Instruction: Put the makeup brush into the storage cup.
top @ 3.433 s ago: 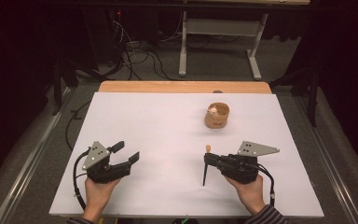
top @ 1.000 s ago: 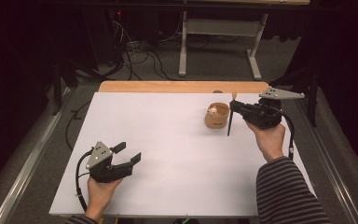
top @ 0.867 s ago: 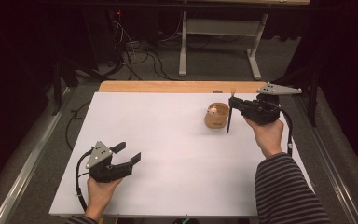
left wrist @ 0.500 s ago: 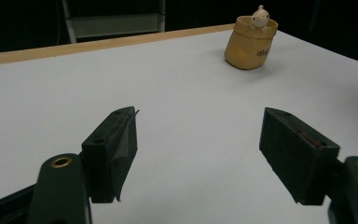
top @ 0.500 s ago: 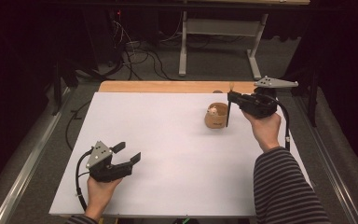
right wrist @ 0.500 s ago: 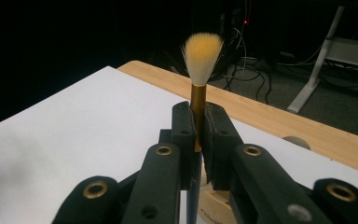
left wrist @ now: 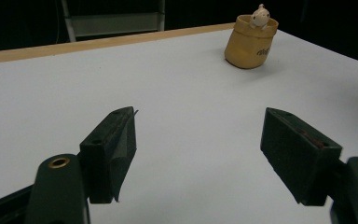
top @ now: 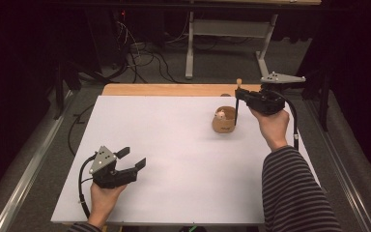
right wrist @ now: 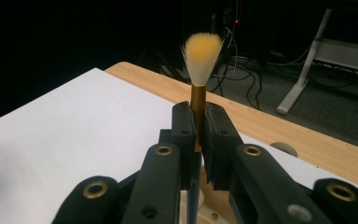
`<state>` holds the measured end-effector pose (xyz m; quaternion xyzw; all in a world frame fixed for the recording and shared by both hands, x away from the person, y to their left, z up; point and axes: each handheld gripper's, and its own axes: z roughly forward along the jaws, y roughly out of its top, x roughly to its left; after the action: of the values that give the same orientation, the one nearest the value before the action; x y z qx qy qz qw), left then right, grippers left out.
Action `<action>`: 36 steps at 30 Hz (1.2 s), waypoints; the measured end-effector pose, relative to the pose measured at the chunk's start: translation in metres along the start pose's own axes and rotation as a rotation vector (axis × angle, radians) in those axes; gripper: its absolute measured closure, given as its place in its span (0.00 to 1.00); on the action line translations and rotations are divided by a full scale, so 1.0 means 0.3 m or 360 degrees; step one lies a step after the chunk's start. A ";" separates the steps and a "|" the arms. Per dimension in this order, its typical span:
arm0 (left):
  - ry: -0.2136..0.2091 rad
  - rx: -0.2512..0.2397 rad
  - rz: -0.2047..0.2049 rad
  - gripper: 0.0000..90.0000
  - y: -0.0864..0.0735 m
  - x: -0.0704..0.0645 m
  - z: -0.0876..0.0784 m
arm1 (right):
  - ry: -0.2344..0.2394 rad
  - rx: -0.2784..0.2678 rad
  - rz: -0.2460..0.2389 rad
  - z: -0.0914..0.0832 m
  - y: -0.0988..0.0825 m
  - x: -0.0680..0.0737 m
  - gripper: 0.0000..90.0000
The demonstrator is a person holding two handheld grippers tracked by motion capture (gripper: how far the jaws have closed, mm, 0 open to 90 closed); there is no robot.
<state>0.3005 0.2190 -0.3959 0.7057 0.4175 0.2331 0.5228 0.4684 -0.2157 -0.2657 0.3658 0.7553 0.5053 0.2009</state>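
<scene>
Down at the lower left of the high view, the left gripper (top: 131,160) sits low over the white table (top: 174,159), its jaws standing well apart with nothing between them; in the left gripper view the two black pads (left wrist: 116,140) frame bare white surface, and the hand (top: 104,200) behind it comes in from the bottom edge. Up the frame and across to the right of centre stands the tan cup (top: 223,121), upright on the white top, with a small pale figure (top: 220,114) peeking over its rim; from the left gripper view that cup (left wrist: 251,42) sits at the top right, well apart from the open jaws. Just right of the cup and above it, the right gripper (top: 239,96) hangs in the upper right of the high view, a striped sleeve (top: 294,193) trailing down to the bottom edge. Its jaws are clamped tight on a brush (top: 237,104), held upright, dark handle pointing down just beside the cup. The right gripper view shows the pads pinching the gold ferrule (right wrist: 197,105), with the yellow-tipped bristles (right wrist: 202,53) fanning upward. Farthest off, the wooden edge (top: 174,90) of the table runs along the back.
</scene>
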 end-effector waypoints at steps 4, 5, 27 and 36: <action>-0.0002 0.0007 0.0003 0.30 -0.001 0.000 0.001 | -0.0010 0.0003 -0.0005 0.014 0.010 -0.002 0.96; -0.0005 0.0009 0.0004 0.30 -0.001 -0.001 0.002 | -0.0016 0.0004 -0.0009 0.020 0.015 -0.005 0.96; -0.0013 0.0005 -0.0005 0.28 -0.001 0.001 0.001 | -0.0072 0.0008 -0.0028 0.070 0.028 -0.016 0.96; -0.0014 0.0000 -0.0008 0.27 -0.001 0.001 0.000 | -0.0095 -0.0001 -0.0016 0.077 0.025 -0.024 0.96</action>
<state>0.3005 0.2193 -0.3960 0.7056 0.4171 0.2288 0.5252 0.4913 -0.2051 -0.2689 0.3770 0.7507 0.4933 0.2258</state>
